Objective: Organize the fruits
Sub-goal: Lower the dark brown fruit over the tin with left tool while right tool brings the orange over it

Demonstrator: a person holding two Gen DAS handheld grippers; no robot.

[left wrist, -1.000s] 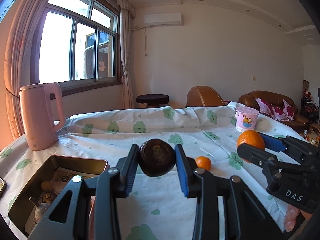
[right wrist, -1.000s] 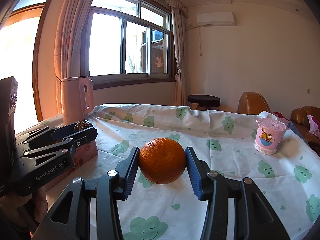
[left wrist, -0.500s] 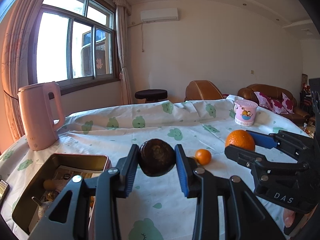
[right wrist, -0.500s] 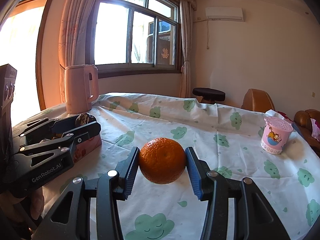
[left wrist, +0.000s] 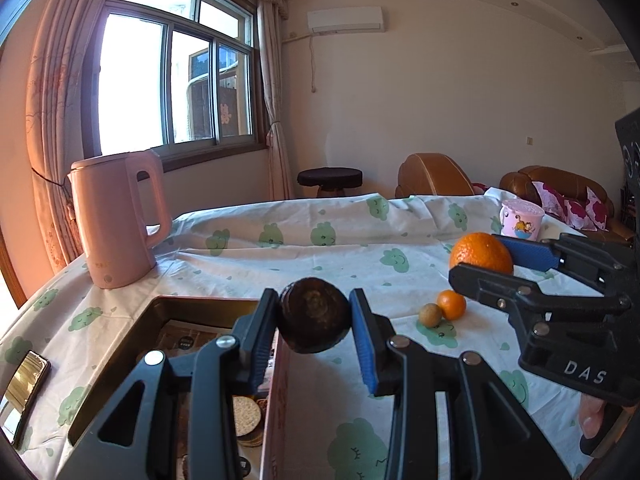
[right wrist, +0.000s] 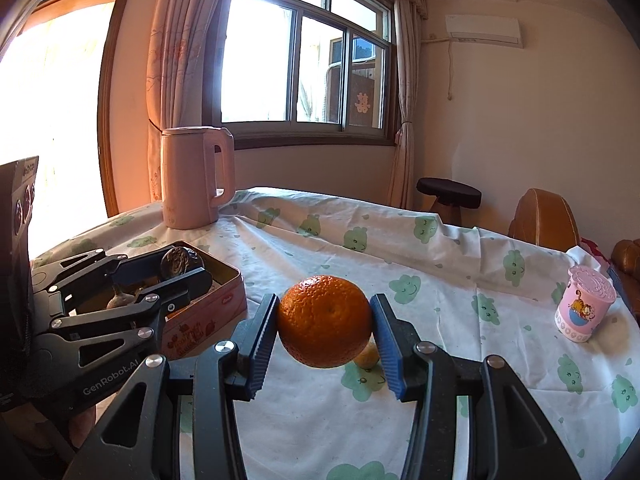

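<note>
My left gripper (left wrist: 314, 316) is shut on a dark brown round fruit (left wrist: 314, 314) and holds it over the right rim of an open pink tin box (left wrist: 160, 308). My right gripper (right wrist: 324, 328) is shut on a large orange (right wrist: 324, 326) above the tablecloth; this orange also shows in the left wrist view (left wrist: 480, 252). A small orange (left wrist: 451, 304) and a small tan fruit (left wrist: 430, 314) lie on the cloth between the grippers. In the right wrist view the tin box (right wrist: 216, 304) lies at left, with the left gripper (right wrist: 182, 268) over it.
A pink kettle (left wrist: 118, 216) stands at the back left. A pink printed cup (left wrist: 520, 224) stands at the right, also in the right wrist view (right wrist: 584, 308). A phone (left wrist: 24, 384) lies near the left edge. The tin holds round biscuits (left wrist: 246, 420) and other items.
Both grippers have moved left toward the tin box with their fruits. The dark fruit now hangs over the tin's right rim. The tan fruit has come into view.
</note>
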